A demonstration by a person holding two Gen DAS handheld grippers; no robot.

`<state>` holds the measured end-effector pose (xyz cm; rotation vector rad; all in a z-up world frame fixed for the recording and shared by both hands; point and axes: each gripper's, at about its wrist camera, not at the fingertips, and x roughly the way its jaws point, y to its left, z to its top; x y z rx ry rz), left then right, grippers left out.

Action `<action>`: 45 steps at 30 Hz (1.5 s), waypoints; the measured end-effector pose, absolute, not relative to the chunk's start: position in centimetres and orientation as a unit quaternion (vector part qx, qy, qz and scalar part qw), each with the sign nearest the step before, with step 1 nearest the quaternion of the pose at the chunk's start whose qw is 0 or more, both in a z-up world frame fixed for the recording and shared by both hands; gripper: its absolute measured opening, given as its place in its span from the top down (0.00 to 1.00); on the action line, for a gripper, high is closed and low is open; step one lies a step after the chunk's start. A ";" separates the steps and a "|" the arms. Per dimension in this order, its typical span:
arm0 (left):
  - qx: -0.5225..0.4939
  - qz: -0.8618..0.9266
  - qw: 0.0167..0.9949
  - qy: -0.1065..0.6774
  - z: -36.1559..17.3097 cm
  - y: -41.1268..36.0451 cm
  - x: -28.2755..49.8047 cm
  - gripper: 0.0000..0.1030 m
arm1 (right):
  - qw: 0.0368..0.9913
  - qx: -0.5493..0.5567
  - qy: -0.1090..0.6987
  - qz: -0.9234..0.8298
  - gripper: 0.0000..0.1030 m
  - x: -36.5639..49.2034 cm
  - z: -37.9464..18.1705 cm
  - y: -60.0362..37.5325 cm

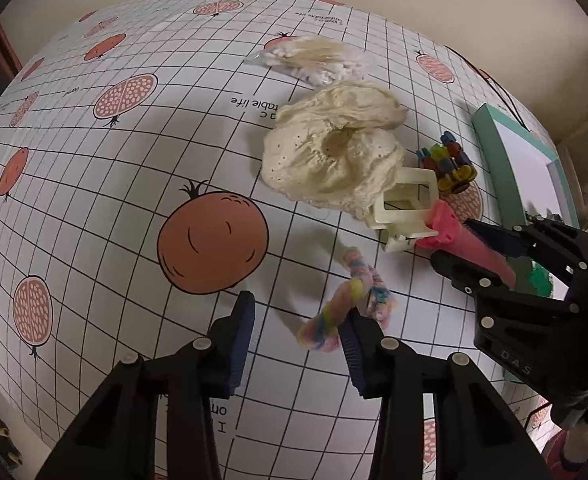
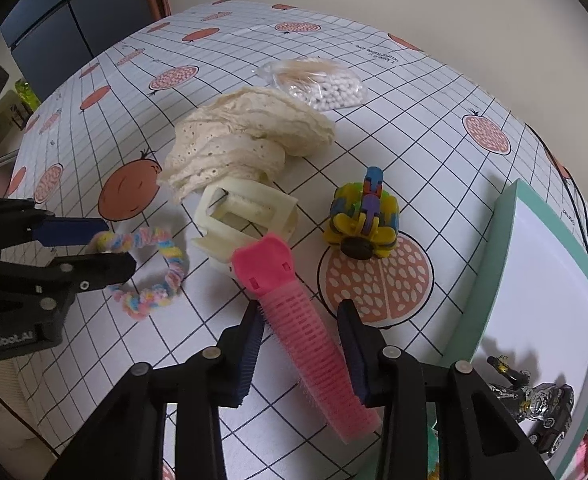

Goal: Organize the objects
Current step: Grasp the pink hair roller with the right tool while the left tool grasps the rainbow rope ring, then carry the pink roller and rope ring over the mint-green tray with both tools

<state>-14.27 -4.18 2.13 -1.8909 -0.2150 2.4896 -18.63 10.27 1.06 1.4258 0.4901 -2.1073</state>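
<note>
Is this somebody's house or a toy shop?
Probably a house: a table with a pomegranate-print tablecloth holds everyday bits, like a pink hair roller, a cream cloth and a bag of cotton swabs.

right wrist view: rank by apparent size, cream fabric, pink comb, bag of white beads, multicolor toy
1. cream fabric
2. pink comb, though it lies nearest the camera, which inflates it
3. bag of white beads and multicolor toy: look alike, left unranked
</note>
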 end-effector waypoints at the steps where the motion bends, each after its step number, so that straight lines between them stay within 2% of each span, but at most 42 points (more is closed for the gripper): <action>1: -0.604 0.794 0.003 -0.068 2.0 -4.1 -14.4 0.59 | 0.272 0.529 0.182 -0.783 0.61 -18.6 1.0 10.3; 6: -0.606 0.793 -0.002 -0.063 1.6 -4.0 -14.5 0.60 | 0.270 0.530 0.182 -0.783 0.61 -18.6 1.1 10.3; 8: -0.605 0.794 -0.002 -0.059 1.6 -3.9 -14.5 0.67 | 0.269 0.530 0.182 -0.783 0.62 -18.7 1.0 10.2; 10: -0.605 0.794 -0.001 -0.057 1.6 -3.8 -14.6 0.68 | 0.271 0.531 0.185 -0.782 0.63 -18.6 1.0 10.2; 13: -0.605 0.794 0.003 -0.062 1.6 -3.7 -14.7 0.77 | 0.275 0.531 0.185 -0.780 0.66 -18.6 1.1 10.1; 19: -0.606 0.793 0.006 -0.067 1.5 -3.6 -14.9 0.88 | 0.272 0.533 0.179 -0.781 0.70 -18.7 1.2 10.1; 34: -0.564 0.824 0.003 -0.059 4.1 -3.8 -14.3 0.91 | 0.276 0.520 0.175 -0.789 0.73 -17.5 2.9 10.1; 45: -0.500 0.864 0.017 -0.051 7.3 -3.0 -14.4 0.92 | 0.284 0.472 0.147 -0.821 0.74 -16.8 7.9 11.9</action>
